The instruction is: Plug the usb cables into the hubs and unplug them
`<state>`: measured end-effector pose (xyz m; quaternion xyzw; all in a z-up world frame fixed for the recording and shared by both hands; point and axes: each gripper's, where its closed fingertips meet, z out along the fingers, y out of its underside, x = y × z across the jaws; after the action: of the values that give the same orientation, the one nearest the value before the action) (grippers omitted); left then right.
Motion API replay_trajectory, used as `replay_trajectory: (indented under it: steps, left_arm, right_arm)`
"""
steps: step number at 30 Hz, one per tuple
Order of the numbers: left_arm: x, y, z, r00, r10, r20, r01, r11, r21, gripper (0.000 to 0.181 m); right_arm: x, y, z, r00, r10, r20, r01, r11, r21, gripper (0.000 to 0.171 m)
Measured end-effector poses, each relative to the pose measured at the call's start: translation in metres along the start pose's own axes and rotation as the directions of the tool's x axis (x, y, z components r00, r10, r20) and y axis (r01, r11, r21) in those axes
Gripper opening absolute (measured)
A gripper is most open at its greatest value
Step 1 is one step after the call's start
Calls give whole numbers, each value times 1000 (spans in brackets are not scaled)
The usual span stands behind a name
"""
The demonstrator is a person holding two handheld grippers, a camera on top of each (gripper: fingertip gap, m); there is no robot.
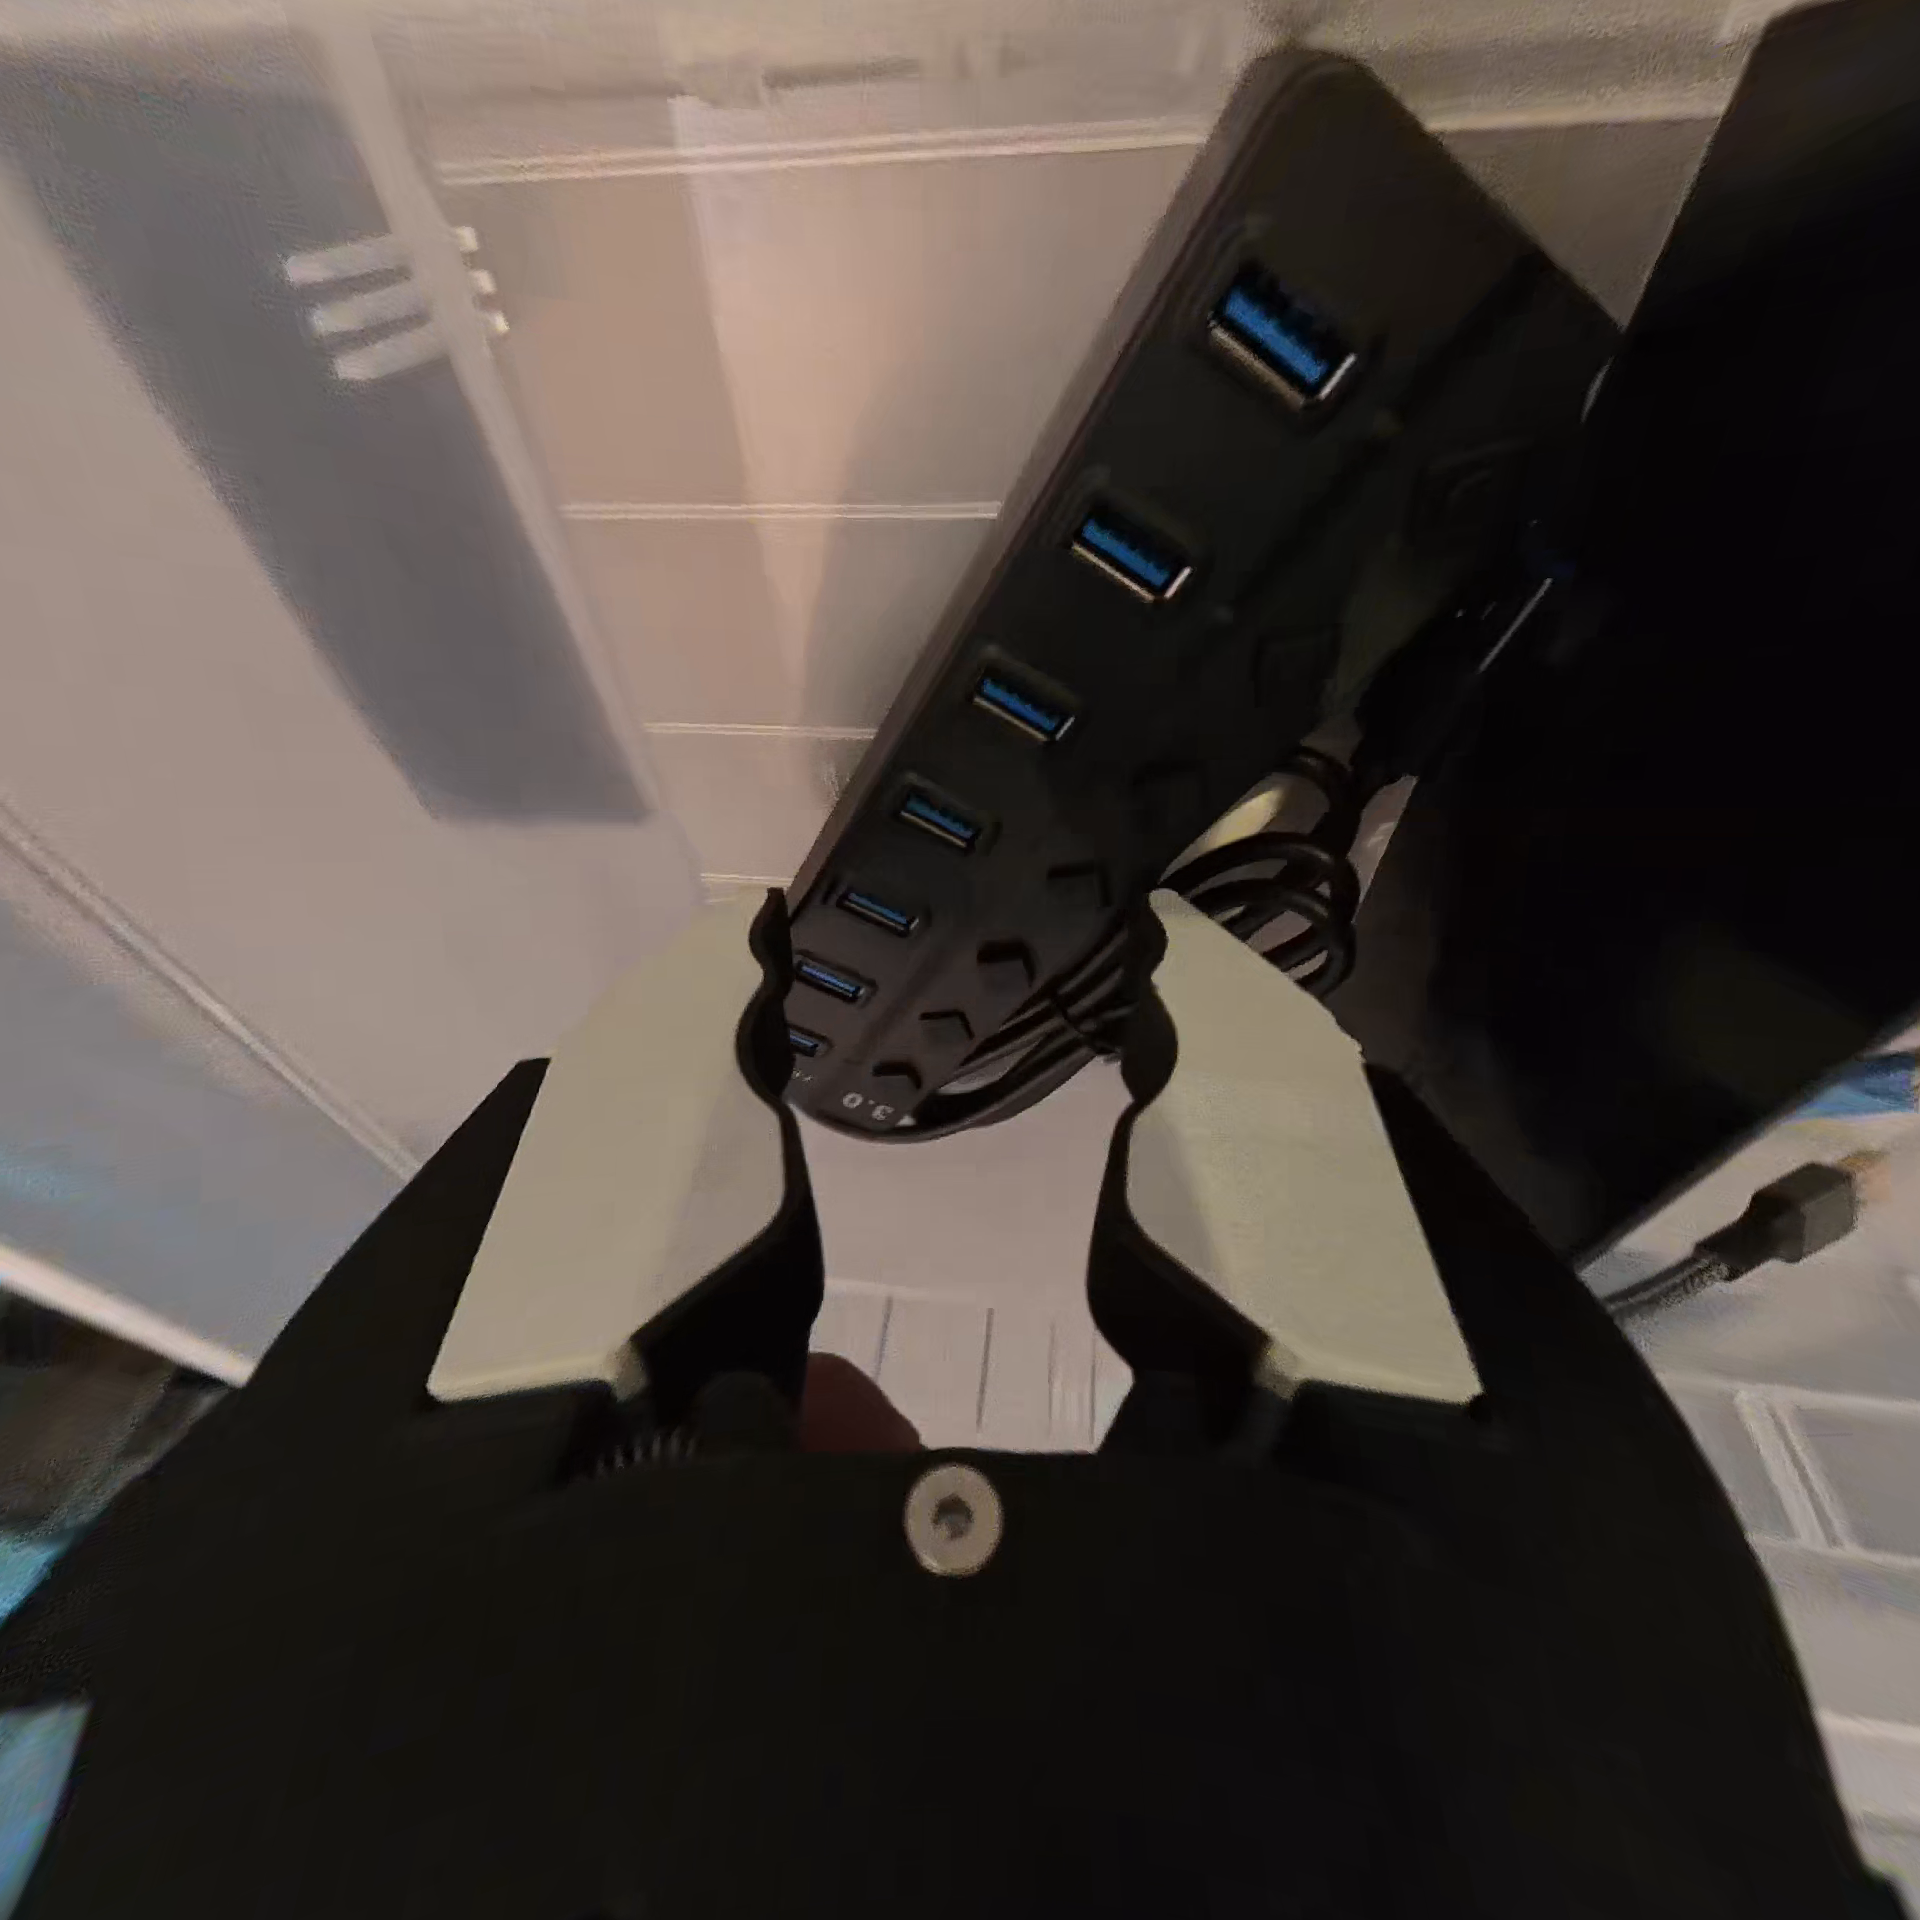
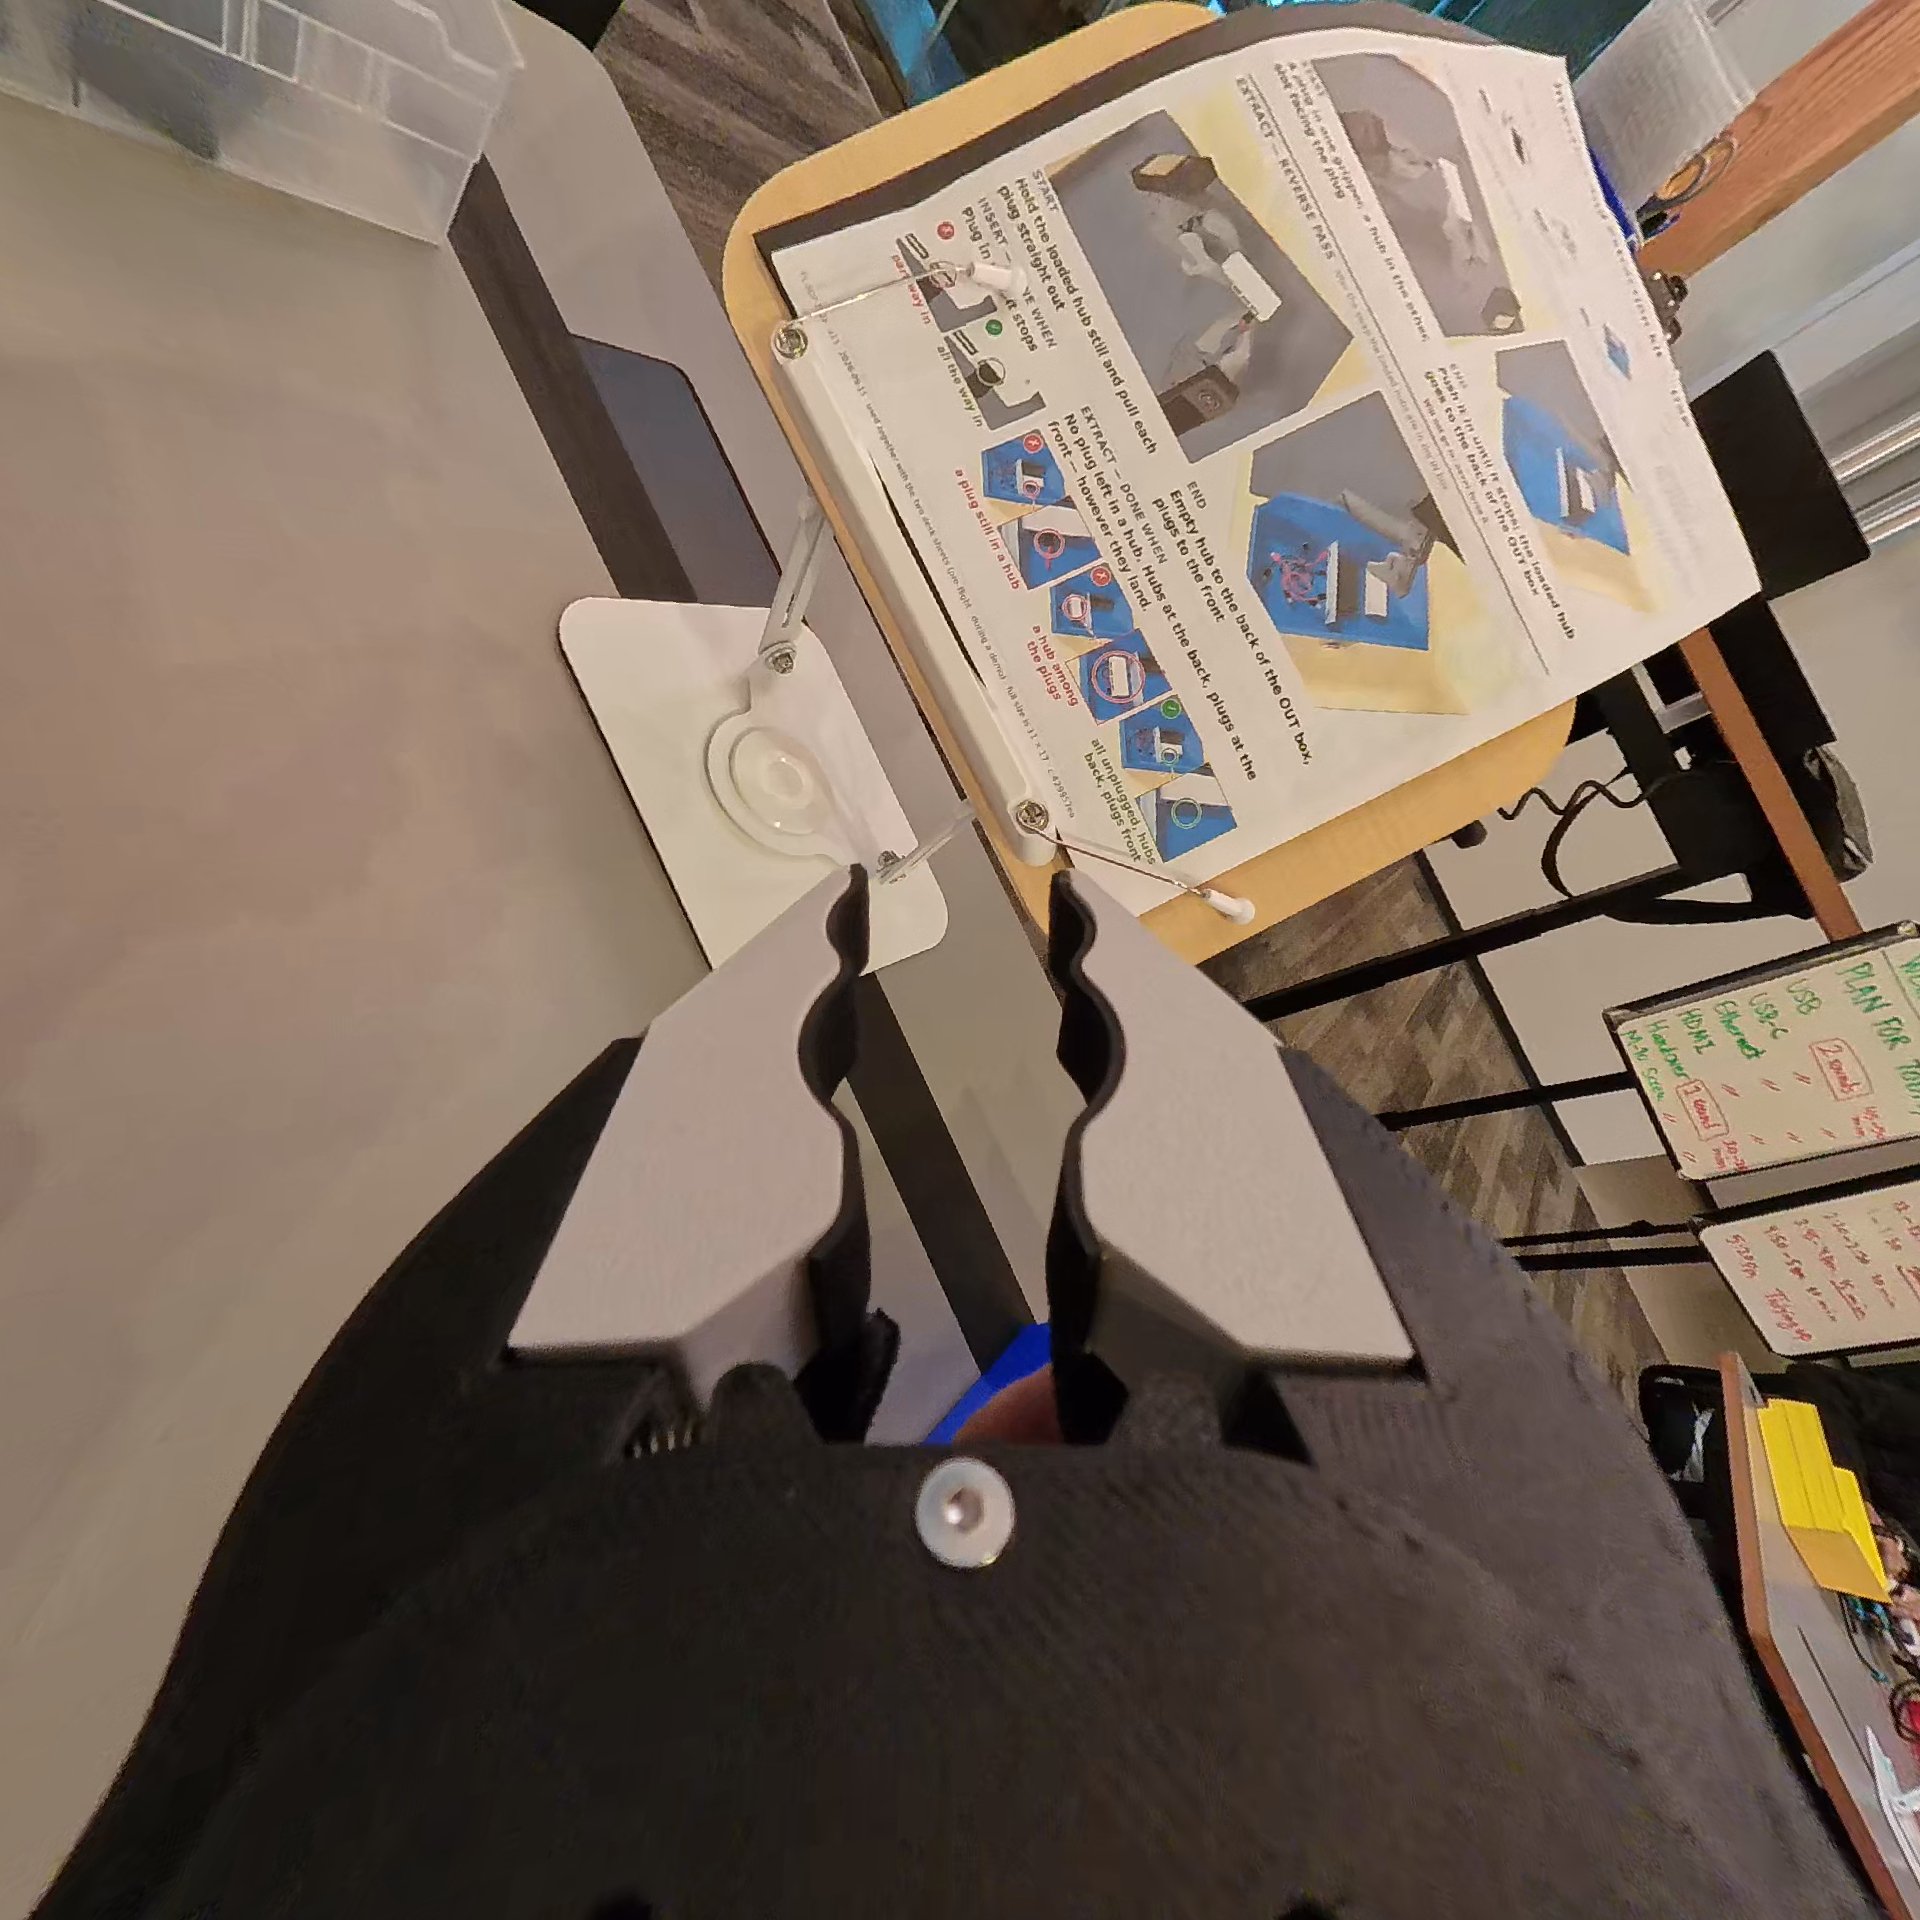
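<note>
In the left wrist view, the left gripper [image 1: 951,997] is seen clamped on the near end of a black USB hub [image 1: 1101,644], with the hub's bundled black cord [image 1: 1278,894] pinched against the right-hand finger. The hub is held in the air and extends away up and to the right; a row of blue ports is visible along its face, all unoccupied. A dark flat panel [image 1: 1714,623] stands just beside it on the right, and a loose USB plug [image 1: 1787,1216] is seen at the right edge. Clear plastic bins [image 1: 1808,1475] lie lower right; their contents cannot be made out. In the right wrist view, the right gripper [image 2: 951,904] is seen partly parted and holding nothing, above a grey table [image 2: 260,727]. A printed instruction sheet [image 2: 1299,416] on a white stand [image 2: 727,727] and a whiteboard [image 2: 1787,1049] appear here only; the hub is not seen from this side.
</note>
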<state>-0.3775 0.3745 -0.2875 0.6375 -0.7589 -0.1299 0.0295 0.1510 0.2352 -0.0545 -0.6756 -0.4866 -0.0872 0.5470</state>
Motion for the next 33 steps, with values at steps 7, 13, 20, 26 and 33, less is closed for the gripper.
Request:
replay_trajectory:
  steps: [7,13,20,26,33]
  left_arm:
    - [20,-6,0,990,-101,-102,114,985,130,73]
    - [30,-33,-7,995,-49,-83,67,973,223,60]
    - [31,-97,-22,984,181,-7,-174,955,240,58]
    - [27,-148,-35,968,249,18,-245,934,260,55]
    - [20,-161,-41,968,240,77,-252,927,278,53]
  right_arm:
    - [4,-3,-8,999,31,8,-31,999,44,32]
    - [-2,-6,-3,1000,17,24,-18,999,40,32]
    - [-9,-9,0,999,-2,39,0,999,37,32]
    - [-7,-11,-3,999,-3,35,1,999,51,32]
    - [-1,-12,-11,1000,4,18,-6,998,70,32]
